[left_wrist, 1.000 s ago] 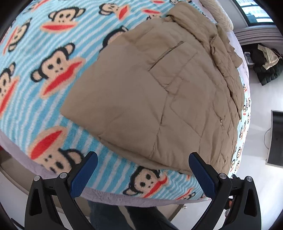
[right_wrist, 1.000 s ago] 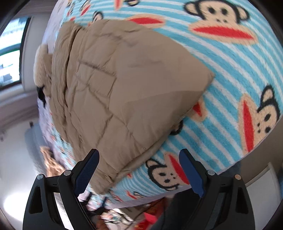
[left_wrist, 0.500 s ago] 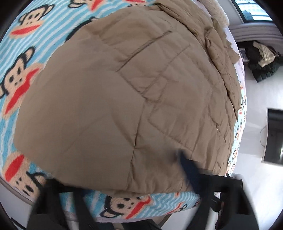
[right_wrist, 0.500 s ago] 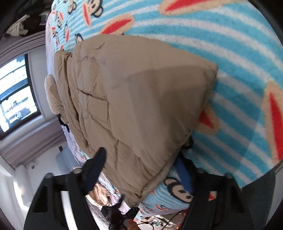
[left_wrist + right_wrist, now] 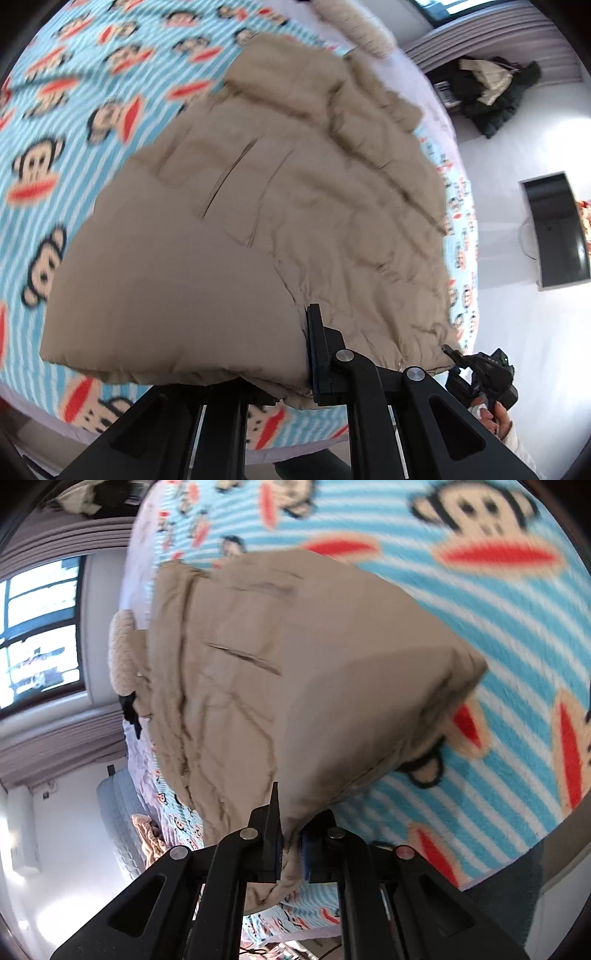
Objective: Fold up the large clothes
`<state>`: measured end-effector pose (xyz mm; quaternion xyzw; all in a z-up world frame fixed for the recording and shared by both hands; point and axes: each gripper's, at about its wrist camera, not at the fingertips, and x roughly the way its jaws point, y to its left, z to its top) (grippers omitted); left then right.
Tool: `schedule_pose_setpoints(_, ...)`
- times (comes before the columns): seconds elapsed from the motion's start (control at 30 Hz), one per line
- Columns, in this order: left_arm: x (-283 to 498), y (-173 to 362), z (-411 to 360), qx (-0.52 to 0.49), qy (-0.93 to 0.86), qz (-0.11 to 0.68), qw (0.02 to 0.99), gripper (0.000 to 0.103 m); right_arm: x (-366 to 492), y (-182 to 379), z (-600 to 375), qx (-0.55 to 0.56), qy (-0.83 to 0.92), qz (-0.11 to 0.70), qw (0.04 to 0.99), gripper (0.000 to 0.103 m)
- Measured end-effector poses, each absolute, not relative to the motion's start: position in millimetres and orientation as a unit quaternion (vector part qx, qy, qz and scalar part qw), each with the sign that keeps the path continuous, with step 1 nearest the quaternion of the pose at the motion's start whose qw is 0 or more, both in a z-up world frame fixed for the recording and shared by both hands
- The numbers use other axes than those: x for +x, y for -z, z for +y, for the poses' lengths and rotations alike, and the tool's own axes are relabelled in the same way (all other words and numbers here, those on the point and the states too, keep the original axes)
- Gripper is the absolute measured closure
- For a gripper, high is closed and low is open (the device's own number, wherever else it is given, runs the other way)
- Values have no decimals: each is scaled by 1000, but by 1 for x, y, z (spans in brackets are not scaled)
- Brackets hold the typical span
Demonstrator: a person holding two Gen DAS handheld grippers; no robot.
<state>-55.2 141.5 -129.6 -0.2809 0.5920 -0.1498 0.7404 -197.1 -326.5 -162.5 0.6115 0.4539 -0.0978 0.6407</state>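
Item: tan quilted padded jacket (image 5: 280, 206), spread ahead of both claws on the monkey-print striped blanket (image 5: 74, 122) of the bed. Left claw (image 5: 303, 354) clamped on near hem; right claw (image 5: 290, 845) closing, hem corner pinched between pads, likely for lifting the fold.

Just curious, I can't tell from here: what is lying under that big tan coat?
Under the tan coat lies a striped blue monkey-print blanket, showing all around it. The left tool and right tool pinch its near hem. Whatever sits directly beneath the coat is covered.
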Motion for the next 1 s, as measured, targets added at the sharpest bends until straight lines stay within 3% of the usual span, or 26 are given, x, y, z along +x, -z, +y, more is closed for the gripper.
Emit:
schedule_pose_setpoints(0.3,6,59,138,-229,201,527,793,91,-139,86,-332,516,50,440,734,95)
schedule_pose_setpoints(0.67,134,9,103,-183,159,485,841,91,44,15,-359,394,-30,463,794,96)
schedule_pose_setpoints(0.83,194,20,92,-169,114,491,847,91,131,19,-368,364,-50,484,794,96)
schedule_pose_setpoints(1.0,246,68,87,-164,70,514,839,91,183,54,-370,360,-42,503,785,95)
